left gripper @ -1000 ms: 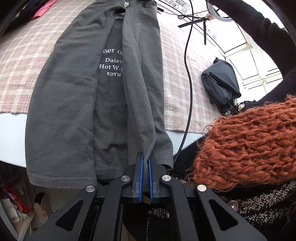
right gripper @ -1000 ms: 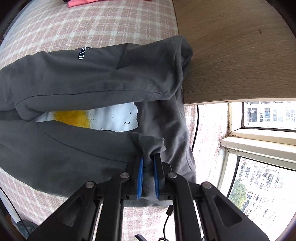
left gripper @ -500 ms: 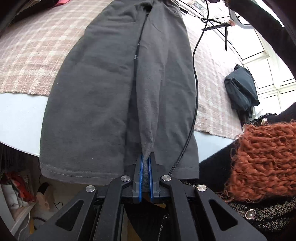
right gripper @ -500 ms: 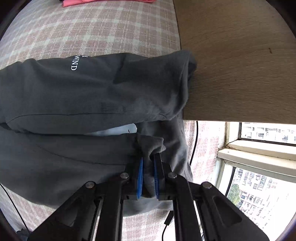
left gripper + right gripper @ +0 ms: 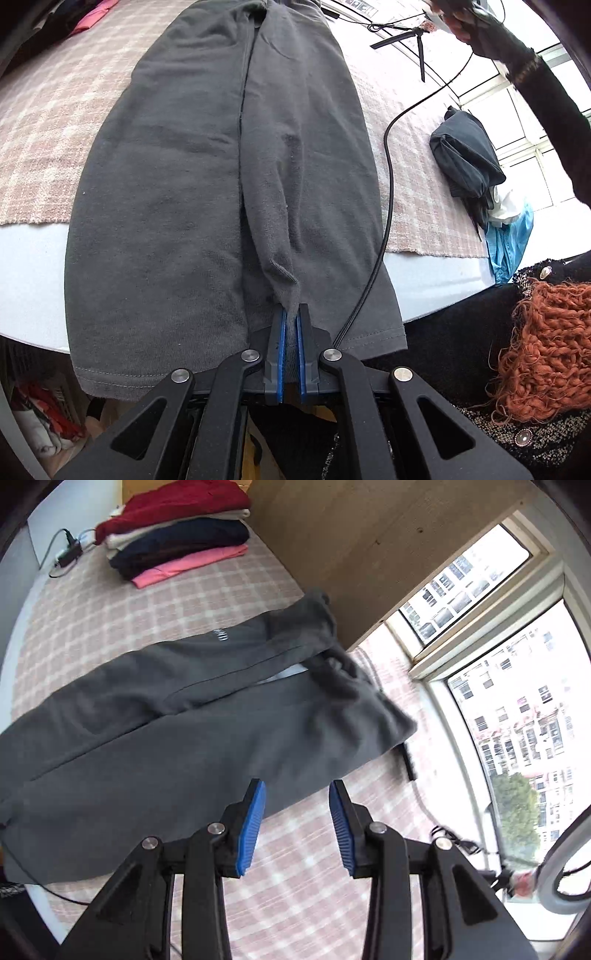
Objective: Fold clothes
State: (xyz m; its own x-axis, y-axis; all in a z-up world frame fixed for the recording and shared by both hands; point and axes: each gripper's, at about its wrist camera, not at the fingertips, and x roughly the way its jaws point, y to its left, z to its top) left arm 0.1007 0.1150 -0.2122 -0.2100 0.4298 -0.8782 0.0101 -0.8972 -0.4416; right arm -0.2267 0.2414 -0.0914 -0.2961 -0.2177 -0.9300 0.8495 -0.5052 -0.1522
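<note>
Two pads of our left gripper (image 5: pixel 290 325) pinch the dark grey knit shirt's (image 5: pixel 192 192) hem (soft, ribbed), while our right gripper (image 5: pixel 297 808) is opening, empty, above it.

left gripper (image 5: pixel 290 325) clamped; right gripper (image 5: pixel 297 812) jaws opening, empty

Bright window (image 5: pixel 517 686) daylight, overexposed; right view motion-blurred, fisheye-warped edges.

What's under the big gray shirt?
Under the gray shirt lies a pink checked blanket on a pale table. A black cable lies over the shirt's right edge. Whatever sits directly beneath the shirt's middle is covered.
</note>
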